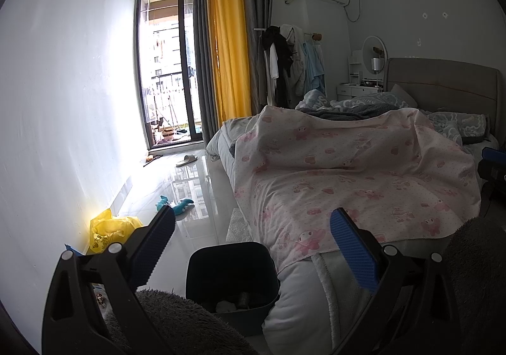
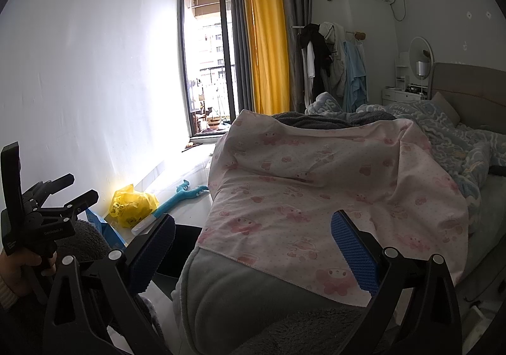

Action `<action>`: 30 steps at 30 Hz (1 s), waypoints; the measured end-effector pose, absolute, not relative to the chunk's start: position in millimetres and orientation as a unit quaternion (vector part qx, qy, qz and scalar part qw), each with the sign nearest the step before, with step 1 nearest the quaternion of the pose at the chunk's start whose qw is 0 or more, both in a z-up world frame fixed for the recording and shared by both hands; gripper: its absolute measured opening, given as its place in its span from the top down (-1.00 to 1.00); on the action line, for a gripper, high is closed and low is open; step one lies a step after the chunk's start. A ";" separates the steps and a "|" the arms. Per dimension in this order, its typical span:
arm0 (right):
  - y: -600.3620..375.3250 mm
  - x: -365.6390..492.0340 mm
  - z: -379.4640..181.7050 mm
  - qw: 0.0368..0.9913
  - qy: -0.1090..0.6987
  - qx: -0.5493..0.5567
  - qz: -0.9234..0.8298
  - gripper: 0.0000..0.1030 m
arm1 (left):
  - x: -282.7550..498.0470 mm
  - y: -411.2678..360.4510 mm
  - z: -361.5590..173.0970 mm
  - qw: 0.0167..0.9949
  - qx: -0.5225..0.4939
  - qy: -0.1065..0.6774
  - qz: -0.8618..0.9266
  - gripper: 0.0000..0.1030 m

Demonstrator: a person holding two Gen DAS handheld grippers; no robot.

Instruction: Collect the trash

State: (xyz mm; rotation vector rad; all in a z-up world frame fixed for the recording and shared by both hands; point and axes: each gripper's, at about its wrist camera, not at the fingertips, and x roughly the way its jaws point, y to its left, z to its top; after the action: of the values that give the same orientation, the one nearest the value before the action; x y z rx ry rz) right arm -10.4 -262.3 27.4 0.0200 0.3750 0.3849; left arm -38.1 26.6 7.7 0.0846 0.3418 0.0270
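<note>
A dark bin (image 1: 232,272) stands on the floor at the foot of the bed, with pale scraps in its bottom. My left gripper (image 1: 253,239) is open and empty, held above and behind the bin. A crumpled yellow plastic bag (image 1: 109,230) lies by the left wall; it also shows in the right wrist view (image 2: 132,204). A white tube (image 2: 146,225) and a blue packet (image 2: 104,228) lie near it. My right gripper (image 2: 253,239) is open and empty over the corner of the bed. The left gripper's body (image 2: 38,219) shows at the far left.
A bed with a pink patterned sheet (image 1: 348,171) fills the right. A teal plush toy (image 1: 174,204) and a slipper (image 1: 186,160) lie on the glossy floor. A piece of bubble wrap (image 1: 235,227) lies by the bed. Balcony door (image 1: 167,70) and curtains stand at the back.
</note>
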 end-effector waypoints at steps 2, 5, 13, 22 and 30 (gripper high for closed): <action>-263.2 -10.2 27.2 0.964 0.185 0.010 0.190 -0.94 | -38.2 26.6 7.8 0.984 0.042 0.170 0.014 -0.94; -263.6 -9.9 27.2 0.964 0.185 0.009 0.191 -0.93 | -38.2 26.6 7.8 0.984 0.042 0.170 0.013 -0.94; -263.4 -10.0 27.3 0.964 0.185 0.009 0.191 -0.93 | -38.1 26.2 7.7 0.984 0.042 0.170 0.013 -0.94; -264.1 -9.6 27.1 0.964 0.185 0.009 0.191 -0.93 | -38.2 25.6 7.8 0.984 0.043 0.170 0.014 -0.94; -263.8 -9.1 27.2 0.964 0.185 0.009 0.191 -0.93 | -38.2 25.3 7.9 0.984 0.043 0.170 0.014 -0.94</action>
State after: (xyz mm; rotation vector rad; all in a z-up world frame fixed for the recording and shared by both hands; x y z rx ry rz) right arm -9.1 -263.8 27.2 0.0182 0.3750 0.3871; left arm -38.2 25.3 7.9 0.0855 0.3423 0.0279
